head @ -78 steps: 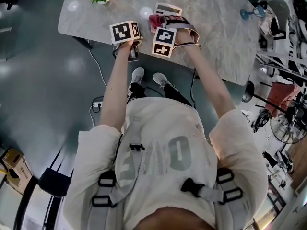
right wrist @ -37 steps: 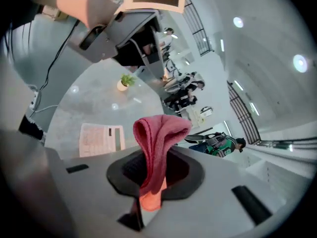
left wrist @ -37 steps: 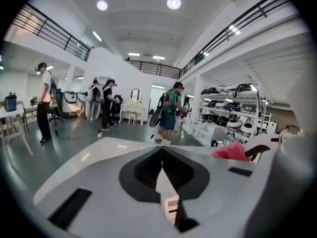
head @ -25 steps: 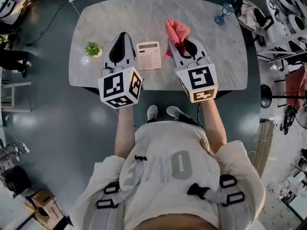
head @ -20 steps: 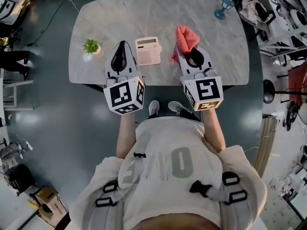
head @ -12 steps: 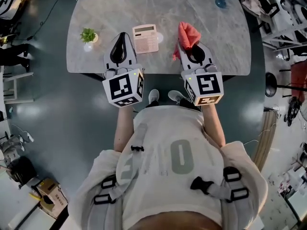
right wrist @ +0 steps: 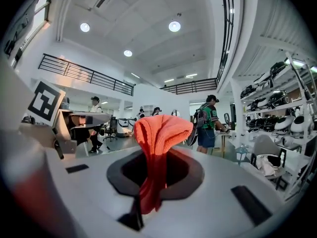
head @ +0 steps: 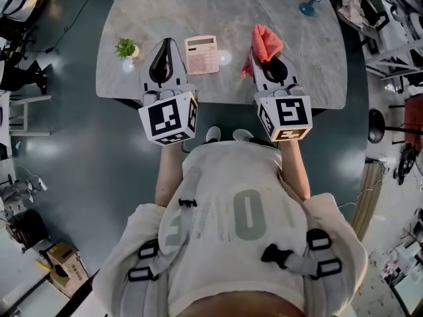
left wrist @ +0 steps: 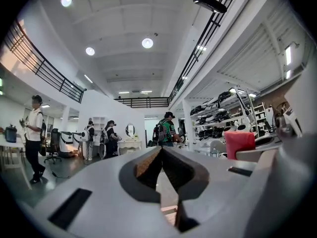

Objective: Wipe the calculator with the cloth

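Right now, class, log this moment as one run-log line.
left hand-held gripper: shut, empty | right hand-held gripper: shut on cloth | calculator: on table, untouched

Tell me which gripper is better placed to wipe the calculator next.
Right. The right gripper is shut on the cloth, beside the calculator; the left gripper is shut and empty.

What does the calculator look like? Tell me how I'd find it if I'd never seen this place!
Look for the big grey marble table. Near its front edge, between the little green plant and the red cloth, lies the calculator. It is the only flat, pale pink rectangle on the table.
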The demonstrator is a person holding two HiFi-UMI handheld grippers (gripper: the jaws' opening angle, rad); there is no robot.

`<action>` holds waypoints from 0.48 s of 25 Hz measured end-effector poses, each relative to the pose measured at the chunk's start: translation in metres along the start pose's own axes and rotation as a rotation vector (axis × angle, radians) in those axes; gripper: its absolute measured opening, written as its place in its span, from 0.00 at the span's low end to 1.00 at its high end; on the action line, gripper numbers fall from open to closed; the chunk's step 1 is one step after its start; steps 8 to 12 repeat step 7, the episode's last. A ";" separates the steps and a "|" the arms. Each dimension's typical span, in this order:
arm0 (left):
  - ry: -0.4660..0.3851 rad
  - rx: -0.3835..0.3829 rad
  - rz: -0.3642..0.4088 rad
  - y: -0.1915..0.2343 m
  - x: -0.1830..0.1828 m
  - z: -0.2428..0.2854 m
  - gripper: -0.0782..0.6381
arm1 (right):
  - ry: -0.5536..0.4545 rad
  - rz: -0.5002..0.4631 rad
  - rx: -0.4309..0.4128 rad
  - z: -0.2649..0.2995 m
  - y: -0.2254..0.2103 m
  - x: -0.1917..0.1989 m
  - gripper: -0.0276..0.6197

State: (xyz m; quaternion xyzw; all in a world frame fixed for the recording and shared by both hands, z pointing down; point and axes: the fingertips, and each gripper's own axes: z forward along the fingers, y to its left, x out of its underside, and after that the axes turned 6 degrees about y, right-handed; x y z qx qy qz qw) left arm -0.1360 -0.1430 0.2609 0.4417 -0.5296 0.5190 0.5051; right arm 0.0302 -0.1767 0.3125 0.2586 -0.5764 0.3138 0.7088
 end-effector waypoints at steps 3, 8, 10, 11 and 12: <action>0.002 -0.006 -0.004 -0.004 0.000 -0.002 0.14 | 0.004 -0.016 -0.009 0.002 -0.002 0.001 0.13; -0.004 0.007 -0.007 -0.014 0.000 -0.002 0.14 | 0.010 -0.031 -0.009 0.005 -0.006 0.004 0.13; -0.004 0.007 -0.007 -0.014 0.000 -0.002 0.14 | 0.010 -0.031 -0.009 0.005 -0.006 0.004 0.13; -0.004 0.007 -0.007 -0.014 0.000 -0.002 0.14 | 0.010 -0.031 -0.009 0.005 -0.006 0.004 0.13; -0.004 0.007 -0.007 -0.014 0.000 -0.002 0.14 | 0.010 -0.031 -0.009 0.005 -0.006 0.004 0.13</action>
